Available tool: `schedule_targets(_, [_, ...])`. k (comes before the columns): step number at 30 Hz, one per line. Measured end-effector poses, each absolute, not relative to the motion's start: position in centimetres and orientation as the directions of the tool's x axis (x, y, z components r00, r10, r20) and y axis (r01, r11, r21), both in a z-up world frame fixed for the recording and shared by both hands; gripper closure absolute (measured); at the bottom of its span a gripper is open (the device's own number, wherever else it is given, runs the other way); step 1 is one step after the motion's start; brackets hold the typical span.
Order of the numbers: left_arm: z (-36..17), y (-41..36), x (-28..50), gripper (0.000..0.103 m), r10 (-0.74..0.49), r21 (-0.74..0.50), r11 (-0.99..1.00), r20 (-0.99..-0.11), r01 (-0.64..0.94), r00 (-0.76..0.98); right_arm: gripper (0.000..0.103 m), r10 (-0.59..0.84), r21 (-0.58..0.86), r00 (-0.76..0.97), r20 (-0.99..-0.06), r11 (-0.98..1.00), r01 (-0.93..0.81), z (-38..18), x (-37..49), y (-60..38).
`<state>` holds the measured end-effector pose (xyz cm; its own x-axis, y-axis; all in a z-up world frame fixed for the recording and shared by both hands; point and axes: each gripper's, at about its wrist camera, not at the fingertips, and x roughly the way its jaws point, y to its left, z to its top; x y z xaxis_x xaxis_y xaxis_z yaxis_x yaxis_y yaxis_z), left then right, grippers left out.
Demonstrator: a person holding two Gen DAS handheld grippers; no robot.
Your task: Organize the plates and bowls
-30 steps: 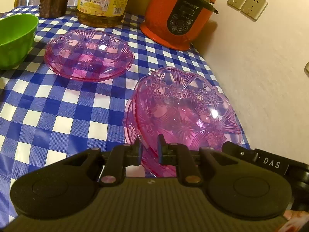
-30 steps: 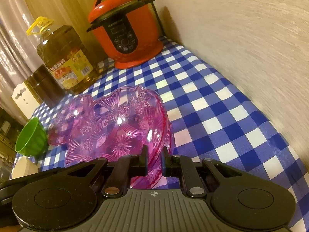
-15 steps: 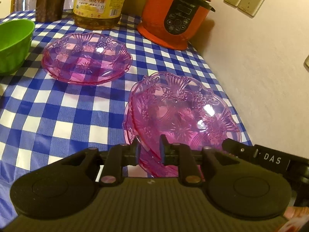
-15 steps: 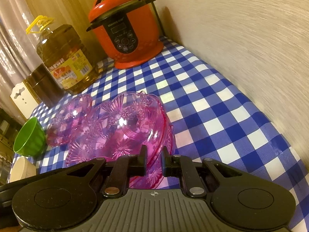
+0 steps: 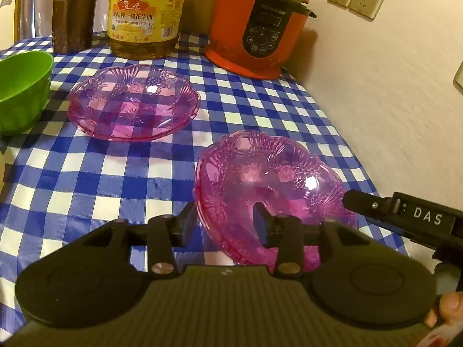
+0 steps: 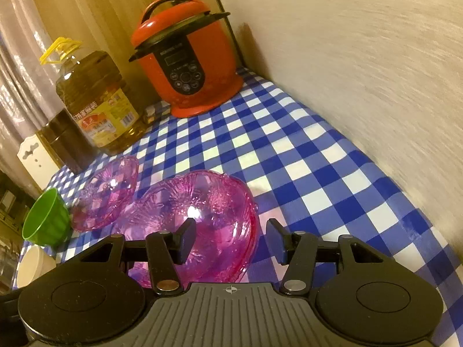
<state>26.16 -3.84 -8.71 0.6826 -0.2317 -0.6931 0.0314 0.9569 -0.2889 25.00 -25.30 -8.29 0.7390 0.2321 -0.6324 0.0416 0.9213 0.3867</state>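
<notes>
My left gripper (image 5: pixel 225 222) and right gripper (image 6: pixel 230 238) have both just sprung apart, each straddling a near rim of the pink bowl stack (image 5: pixel 269 190), which now sits free on the checked cloth (image 5: pixel 86 173). A second ago both were pinched on it. The lone pink dish (image 5: pixel 133 101) lies beyond, nearer my left.

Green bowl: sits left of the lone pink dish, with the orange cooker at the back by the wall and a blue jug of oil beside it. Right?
One slip: the oil jug is clear with a yellow label, not blue, as the left wrist view shows. The green bowl does sit left of the lone pink dish, and the orange cooker stands at the back by the wall.
</notes>
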Motion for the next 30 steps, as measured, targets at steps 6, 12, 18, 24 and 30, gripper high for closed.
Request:
schedule_targets(6, [-8.7, -2.7, 25.8, 0.065, -0.222, -0.306, 0.952, -0.679, 0.005, 0.7, 0.049, 0.221, 0.389, 0.744, -0.631, 0.919, 0.057, -8.3, 24.8, -25.7])
schedule_targets(12, [-8.9, -2.3, 25.8, 0.066, -0.224, -0.316, 0.949, -0.681, -0.004, 0.697, 0.049, 0.219, 0.394, 0.745, -0.63, 0.917, 0.063, -8.3, 24.9, -25.7])
schedule_targets(18, [-8.2, -1.5, 25.5, 0.065, -0.202, -0.322, 0.946, -0.681, -0.04, 0.703, 0.049, 0.218, 0.381, 0.753, -0.621, 0.924, 0.047, -7.9, 24.8, -25.3])
schedule_targets(24, [-7.5, 1.1, 25.5, 0.057, -0.166, -0.352, 0.927, -0.692, -0.128, 0.703, 0.049, 0.23, 0.374, 0.76, -0.608, 0.927, 0.018, -7.2, 24.7, -24.5])
schedule_targets(30, [-6.2, 3.4, 26.4, 0.052, -0.119, -0.34, 0.924, -0.685, -0.172, 0.719, 0.049, 0.281, 0.377, 0.762, -0.583, 0.925, -0.053, -5.8, 25.4, -22.2])
